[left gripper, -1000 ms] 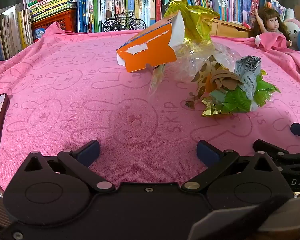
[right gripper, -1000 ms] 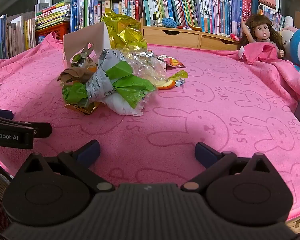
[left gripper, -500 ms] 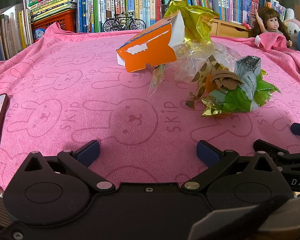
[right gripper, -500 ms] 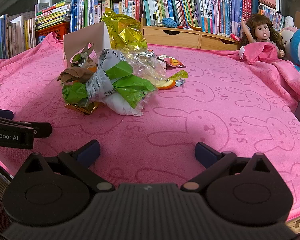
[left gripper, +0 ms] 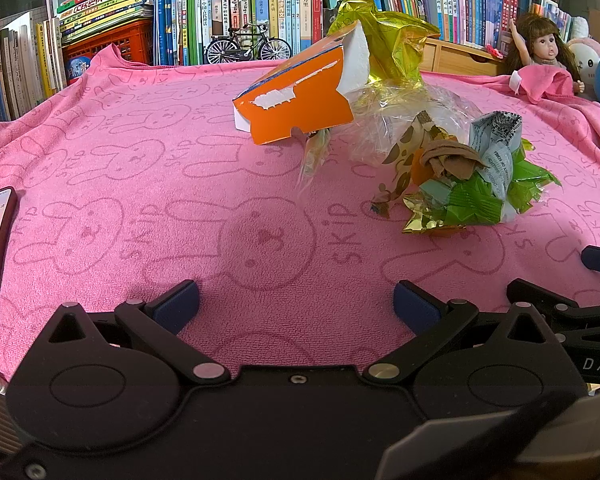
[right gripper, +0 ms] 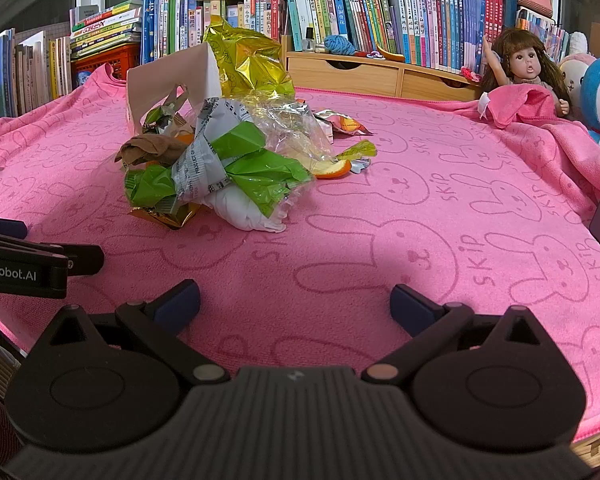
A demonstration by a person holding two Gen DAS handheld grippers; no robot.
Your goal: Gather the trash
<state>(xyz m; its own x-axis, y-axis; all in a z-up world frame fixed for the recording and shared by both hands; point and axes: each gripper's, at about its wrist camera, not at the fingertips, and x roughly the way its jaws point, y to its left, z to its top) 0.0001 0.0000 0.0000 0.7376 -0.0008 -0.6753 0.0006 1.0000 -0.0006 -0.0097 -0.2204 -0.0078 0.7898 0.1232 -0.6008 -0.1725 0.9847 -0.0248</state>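
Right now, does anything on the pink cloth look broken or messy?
Yes. The orange box is torn, with white patches where its print has peeled, and it sits tilted on the trash pile. A few wrappers and an orange peel lie loose beside the pile. Both grippers are open and hold nothing.

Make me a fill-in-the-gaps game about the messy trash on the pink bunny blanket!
1. The torn cardboard box in the trash pile is white and ______.
2. Both the left gripper and the right gripper have their jaws ______ and hold nothing.
3. The blanket under the trash is printed with ______.
4. The doll sits at the table's far ______ corner.

Missing words: orange; open; rabbits; right
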